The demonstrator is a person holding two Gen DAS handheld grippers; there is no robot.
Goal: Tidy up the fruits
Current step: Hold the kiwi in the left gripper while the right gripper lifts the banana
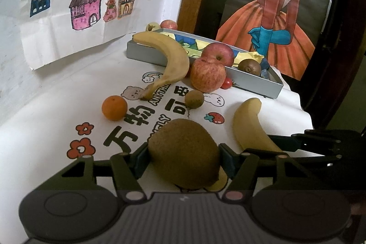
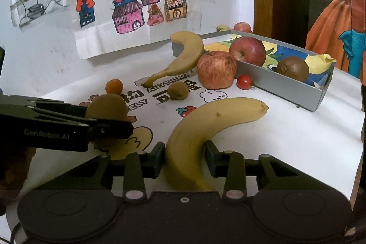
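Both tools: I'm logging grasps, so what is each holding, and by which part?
Left tool grips the kiwi across its middle. Right tool clamps the banana near its stem end.

both cameras sit low behind their own grippers, looking forward and slightly down across the white printed tablecloth (image 1: 57, 111) toward the wall drawings (image 2: 137, 4) and the grey tray (image 1: 256, 81) at the back right. the left wrist view is very near a kiwi (image 1: 185, 152) filling its lower middle; the right wrist view is equally near a banana (image 2: 201, 129). the right camera sits to the right of the left one, so each catches the other's gripper at its edge. both share the tray, apples, far banana, orange (image 2: 114, 86) and the tablecloth print.
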